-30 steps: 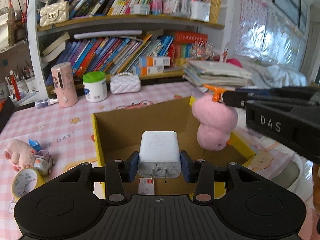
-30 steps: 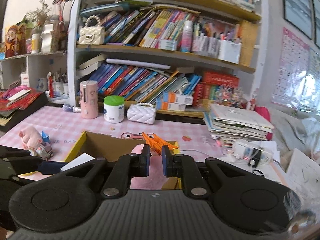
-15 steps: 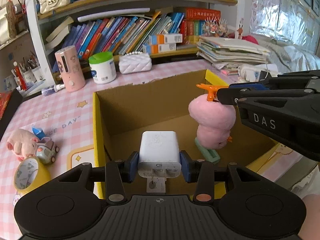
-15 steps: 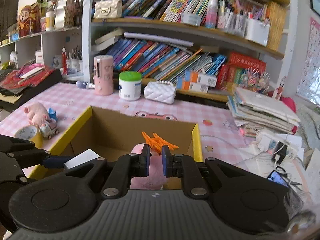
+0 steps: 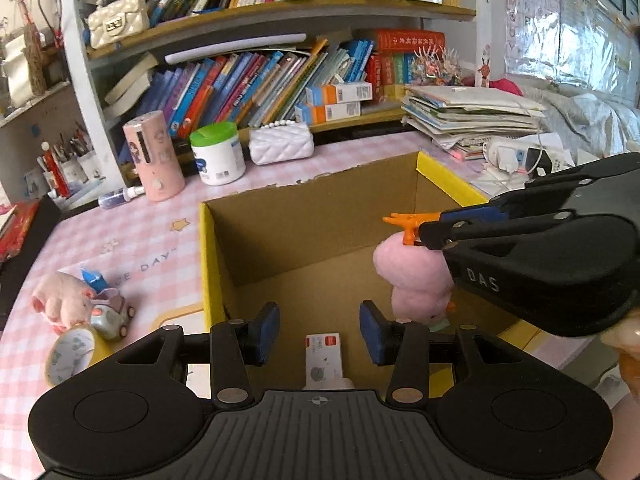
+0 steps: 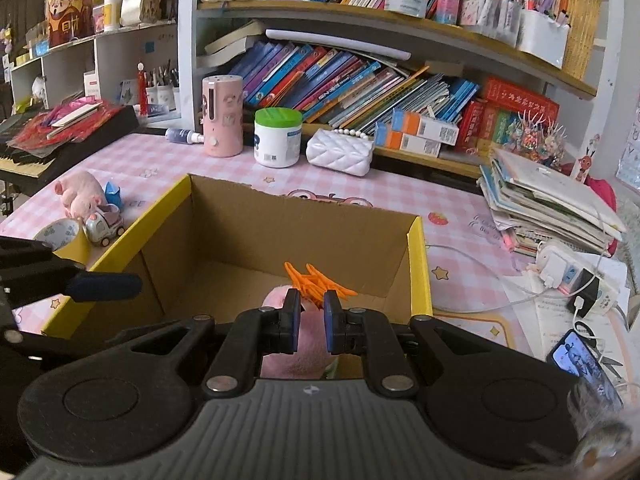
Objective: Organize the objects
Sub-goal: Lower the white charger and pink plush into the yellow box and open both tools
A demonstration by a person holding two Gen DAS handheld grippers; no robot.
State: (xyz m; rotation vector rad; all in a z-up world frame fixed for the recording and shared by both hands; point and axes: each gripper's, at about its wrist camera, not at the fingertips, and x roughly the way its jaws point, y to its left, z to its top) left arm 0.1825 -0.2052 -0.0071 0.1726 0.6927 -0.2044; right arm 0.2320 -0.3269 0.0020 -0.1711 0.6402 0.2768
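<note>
An open cardboard box (image 5: 304, 220) with yellow rims sits on the pink checked table; it also shows in the right wrist view (image 6: 280, 224). My left gripper (image 5: 314, 328) is open and empty over the box's near edge. A white charger (image 5: 324, 354) lies in the box just below it. My right gripper (image 6: 311, 320) is shut on the orange feet of a pink plush toy (image 5: 416, 276), which hangs inside the box. In the right wrist view the plush (image 6: 292, 356) is mostly hidden behind the fingers.
A pink pig plush (image 5: 60, 300), a toy car (image 5: 112, 314) and a tape roll (image 5: 72, 354) lie left of the box. A pink bottle (image 5: 154, 156), white jar (image 5: 218, 154) and white purse (image 5: 280, 142) stand at the back. Books and cables (image 6: 560, 272) lie right.
My left gripper has opened and let go of the white charger, which dropped into the box. The right gripper has lowered the pink plush deeper into the box.
</note>
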